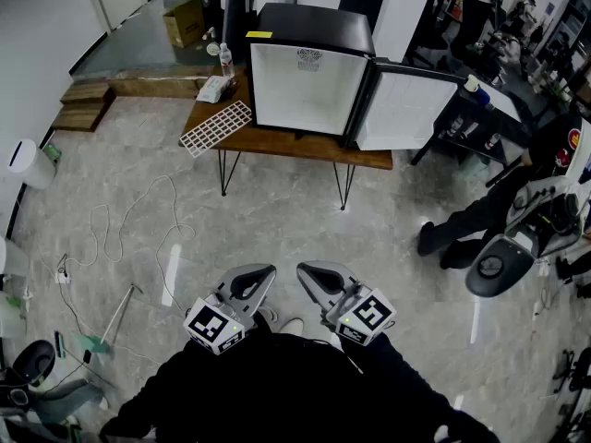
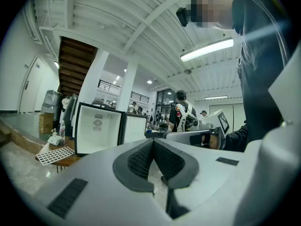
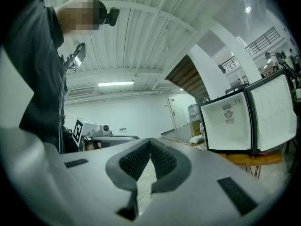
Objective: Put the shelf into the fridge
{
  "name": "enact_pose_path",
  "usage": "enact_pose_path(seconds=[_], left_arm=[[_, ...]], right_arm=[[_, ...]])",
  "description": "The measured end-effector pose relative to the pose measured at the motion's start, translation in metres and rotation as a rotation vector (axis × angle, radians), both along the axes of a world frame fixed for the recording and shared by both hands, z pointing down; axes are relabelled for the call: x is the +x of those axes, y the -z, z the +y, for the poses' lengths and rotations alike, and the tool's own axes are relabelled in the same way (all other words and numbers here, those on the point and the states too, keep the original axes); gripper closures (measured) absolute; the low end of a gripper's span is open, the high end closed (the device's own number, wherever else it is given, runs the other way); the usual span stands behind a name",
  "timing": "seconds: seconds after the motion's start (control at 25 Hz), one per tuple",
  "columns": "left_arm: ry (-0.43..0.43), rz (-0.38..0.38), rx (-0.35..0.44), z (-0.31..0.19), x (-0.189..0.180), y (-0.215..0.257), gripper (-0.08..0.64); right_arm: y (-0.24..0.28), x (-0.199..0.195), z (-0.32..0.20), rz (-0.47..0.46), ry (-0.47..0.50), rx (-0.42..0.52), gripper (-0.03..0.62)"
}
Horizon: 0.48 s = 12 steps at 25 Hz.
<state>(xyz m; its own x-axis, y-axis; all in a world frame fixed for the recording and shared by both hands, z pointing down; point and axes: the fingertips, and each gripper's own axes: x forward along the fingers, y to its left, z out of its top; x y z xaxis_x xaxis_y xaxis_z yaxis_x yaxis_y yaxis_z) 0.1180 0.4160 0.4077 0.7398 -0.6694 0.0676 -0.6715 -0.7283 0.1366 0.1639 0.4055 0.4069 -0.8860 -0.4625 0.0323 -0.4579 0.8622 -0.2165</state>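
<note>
A small black fridge (image 1: 309, 77) stands open on a wooden table (image 1: 277, 141), its white inside bare and its door (image 1: 406, 109) swung out to the right. The white wire shelf (image 1: 215, 127) lies flat on the table's left end. Both grippers hang close to my body, far from the table. My left gripper (image 1: 261, 276) is shut with nothing in it, and so is my right gripper (image 1: 309, 274). In the left gripper view the fridge (image 2: 98, 128) and the shelf (image 2: 55, 155) show at far left. The right gripper view has the fridge (image 3: 229, 121) at right.
A water bottle (image 1: 225, 60) and a white bag (image 1: 213, 89) sit at the table's back left. White cable (image 1: 120, 224) trails over the floor at left. A person in dark clothes with a backpack (image 1: 517, 210) stands at right. A cardboard box (image 1: 186, 21) rests behind.
</note>
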Motion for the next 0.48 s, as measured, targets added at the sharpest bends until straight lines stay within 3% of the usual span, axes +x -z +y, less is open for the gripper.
enact_pose_path(seconds=[0.48], left_arm=[[0.019, -0.008, 0.001, -0.005, -0.011, 0.002, 0.555]], right_arm=[[0.001, -0.009, -0.012, -0.032, -0.012, -0.015, 0.586]])
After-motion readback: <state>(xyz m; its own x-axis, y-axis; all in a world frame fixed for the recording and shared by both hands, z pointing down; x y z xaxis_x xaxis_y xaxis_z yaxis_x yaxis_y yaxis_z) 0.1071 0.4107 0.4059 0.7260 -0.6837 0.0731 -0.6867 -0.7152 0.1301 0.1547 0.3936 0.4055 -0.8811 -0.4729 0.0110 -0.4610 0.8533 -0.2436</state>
